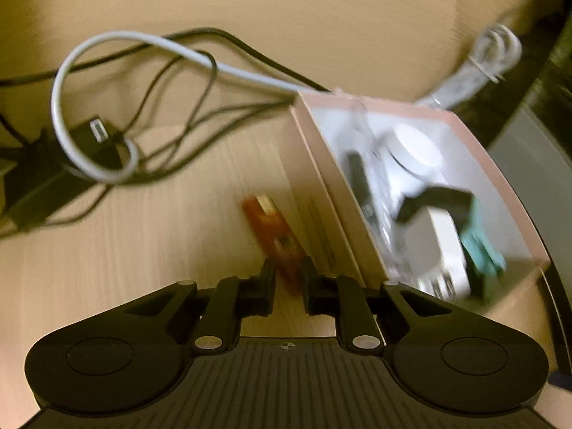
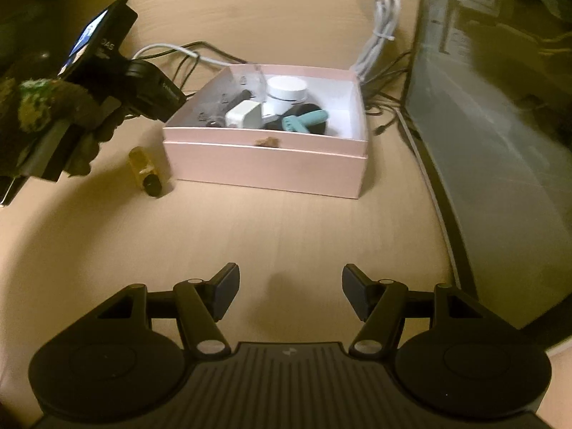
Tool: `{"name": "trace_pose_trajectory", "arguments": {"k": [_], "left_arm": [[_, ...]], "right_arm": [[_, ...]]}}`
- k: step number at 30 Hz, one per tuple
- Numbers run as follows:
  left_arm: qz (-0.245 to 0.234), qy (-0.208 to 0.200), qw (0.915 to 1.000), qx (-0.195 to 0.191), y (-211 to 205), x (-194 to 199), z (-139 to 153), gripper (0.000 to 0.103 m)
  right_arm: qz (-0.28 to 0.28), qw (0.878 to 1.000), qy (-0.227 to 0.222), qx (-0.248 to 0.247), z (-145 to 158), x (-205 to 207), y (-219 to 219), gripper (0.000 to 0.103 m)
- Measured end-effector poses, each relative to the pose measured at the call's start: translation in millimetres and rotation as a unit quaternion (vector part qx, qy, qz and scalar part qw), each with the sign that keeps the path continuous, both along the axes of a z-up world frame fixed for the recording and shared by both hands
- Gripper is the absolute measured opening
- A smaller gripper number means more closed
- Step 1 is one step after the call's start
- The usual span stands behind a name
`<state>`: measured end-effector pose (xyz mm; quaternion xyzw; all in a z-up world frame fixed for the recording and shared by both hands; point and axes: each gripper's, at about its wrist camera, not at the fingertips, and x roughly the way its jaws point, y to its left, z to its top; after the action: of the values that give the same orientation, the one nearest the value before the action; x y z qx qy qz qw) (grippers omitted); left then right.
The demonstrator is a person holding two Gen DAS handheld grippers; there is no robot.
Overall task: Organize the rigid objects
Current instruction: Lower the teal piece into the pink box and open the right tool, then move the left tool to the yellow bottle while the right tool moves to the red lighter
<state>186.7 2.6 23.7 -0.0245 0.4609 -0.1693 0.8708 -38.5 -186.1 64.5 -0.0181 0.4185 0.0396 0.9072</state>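
Observation:
A small amber bottle [image 1: 271, 225] lies on the wooden table beside the left wall of a pink box [image 1: 321, 164]. My left gripper [image 1: 287, 271] is shut on the bottle's near end, one finger on each side. In the right wrist view the same bottle [image 2: 141, 159] lies left of the pink box [image 2: 264, 168]. The box holds a white round puck [image 2: 287, 87], a white charger [image 2: 243, 114], a teal piece [image 2: 304, 119] and dark items. My right gripper [image 2: 289, 286] stands open above bare table in front of the box, with nothing between its fingers.
Tangled black and grey cables [image 1: 161, 107] and a black adapter [image 1: 43, 178] lie beyond the bottle. A tied white cable bundle [image 2: 382, 25] sits behind the box. A dark screen [image 2: 482, 143] stands along the right. A gloved hand [image 2: 64, 107] holds the left tool.

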Motion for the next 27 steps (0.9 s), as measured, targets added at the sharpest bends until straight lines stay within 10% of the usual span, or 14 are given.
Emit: {"name": "trace_pose_trajectory", "arguments": {"k": [18,27], "left_arm": [[0.012,0.069,0.9914,-0.110,41,-95,-7,0.019],[0.083,-0.050,0.9905,-0.097,77,-153,25,0.019]], "right_arm": [[0.072,0.997,0.009,0.003,-10,14,50,0.067],[0.130,0.990,-0.052,0.001,20,38,83,0.067]]}}
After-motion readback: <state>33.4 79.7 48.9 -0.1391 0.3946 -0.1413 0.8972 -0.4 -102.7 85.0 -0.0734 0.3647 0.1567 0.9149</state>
